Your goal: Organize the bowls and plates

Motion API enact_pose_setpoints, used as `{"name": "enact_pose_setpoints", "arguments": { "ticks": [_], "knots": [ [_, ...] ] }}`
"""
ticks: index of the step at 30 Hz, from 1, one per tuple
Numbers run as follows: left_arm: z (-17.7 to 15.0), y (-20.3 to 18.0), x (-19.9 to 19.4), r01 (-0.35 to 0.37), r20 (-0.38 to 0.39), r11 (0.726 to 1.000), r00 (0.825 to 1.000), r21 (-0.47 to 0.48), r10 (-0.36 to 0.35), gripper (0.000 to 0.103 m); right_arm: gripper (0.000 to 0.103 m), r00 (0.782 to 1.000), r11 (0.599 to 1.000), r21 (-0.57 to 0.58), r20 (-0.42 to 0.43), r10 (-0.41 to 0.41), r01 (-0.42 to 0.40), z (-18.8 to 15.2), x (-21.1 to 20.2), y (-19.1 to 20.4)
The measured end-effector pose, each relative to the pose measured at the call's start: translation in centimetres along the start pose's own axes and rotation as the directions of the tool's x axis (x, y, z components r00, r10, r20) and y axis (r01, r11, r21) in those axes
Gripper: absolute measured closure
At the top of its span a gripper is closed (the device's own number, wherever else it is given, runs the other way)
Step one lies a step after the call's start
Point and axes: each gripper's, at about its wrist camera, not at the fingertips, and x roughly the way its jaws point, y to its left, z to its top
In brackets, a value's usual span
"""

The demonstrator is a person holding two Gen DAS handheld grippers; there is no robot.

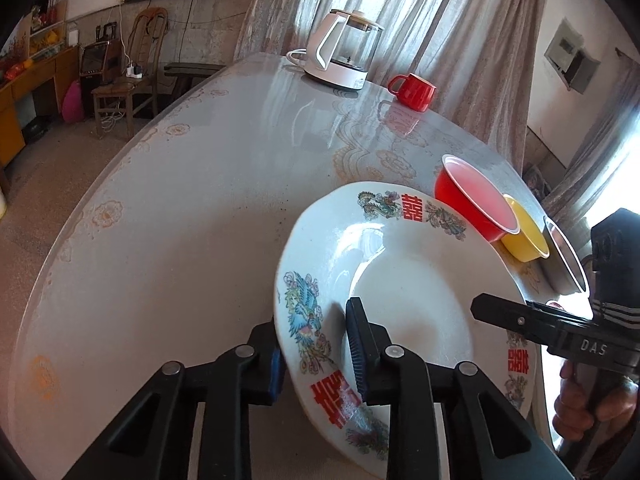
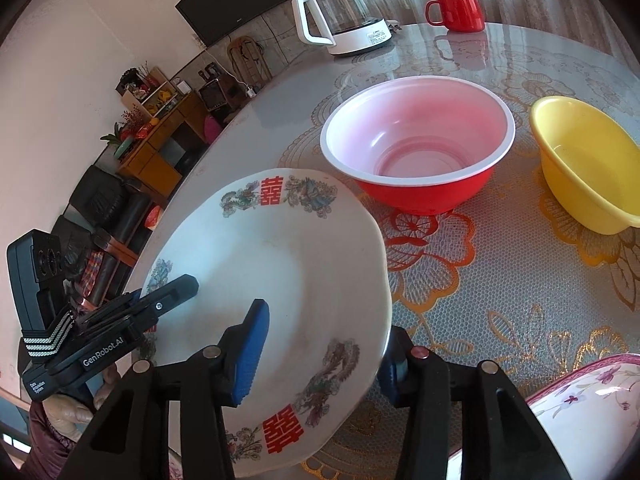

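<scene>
Above the worktop (image 1: pixel 180 200) I hold the white plate (image 1: pixel 400 280) tilted, near the red bowl (image 2: pixel 420 152) and yellow bowl (image 2: pixel 580 160). Left gripper (image 1: pixel 316 348) fingers clamp its rim; right gripper (image 2: pixel 320 356) fingers straddle the opposite rim.

The white plate (image 2: pixel 280 280) carries the red double-happiness character 囍 printed on its rim, twice in the right wrist view and three times in the left wrist view. The right gripper (image 1: pixel 496 312), seen from the left wrist, reads "DAS" in white on its black body. The left gripper (image 2: pixel 176 292), seen from the right wrist, reads "GenRobot.AI", with a smaller label below that seems to read "Data Acquisition System"; print on the kettle base (image 2: pixel 372 38) is too small to read.
</scene>
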Motion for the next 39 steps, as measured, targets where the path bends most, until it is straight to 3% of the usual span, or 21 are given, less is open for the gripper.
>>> {"name": "enact_pose_setpoints", "arguments": {
  "ticks": [12,15,24,29,33,36,39],
  "knots": [
    [0.2,-1.4,0.7,-0.059,0.018,0.998,0.998,0.033,0.058,0.068,0.052,1.000,1.000,-0.015,-0.009,-0.002,0.002,0.1,0.4,0.2],
    [-0.3,-0.8,0.1,-0.015,-0.002,1.000,1.000,0.017,0.015,0.073,0.054,1.000,1.000,-0.017,-0.009,-0.016,0.016,0.0,0.3,0.2],
    [-2.0,-0.2,-1.9,0.102,-0.011,0.994,0.995,-0.032,-0.102,0.073,0.055,0.999,1.000,0.004,-0.020,0.031,-0.031,-0.4,-0.5,0.3],
    [-2.0,0.1,-1.3,0.076,-0.003,0.996,0.997,-0.051,-0.076,0.074,0.056,1.000,0.999,-0.043,-0.026,-0.011,0.010,-0.6,-0.2,1.0],
    [-1.6,0.6,-1.2,0.043,0.012,0.997,0.999,-0.062,-0.043,0.073,0.067,0.997,0.993,-0.094,-0.033,-0.072,0.069,-0.5,0.7,1.1],
    [-1.5,0.2,-1.1,0.009,0.010,0.999,1.000,-0.046,-0.008,0.073,0.067,0.998,0.994,-0.088,-0.019,-0.061,0.059,-0.2,0.8,0.8],
    [-1.8,-0.3,-1.9,0.027,0.030,0.999,0.999,-0.020,-0.026,0.074,0.067,0.998,0.994,-0.097,-0.017,-0.061,0.059,-0.4,0.5,1.0]
  ]
}}
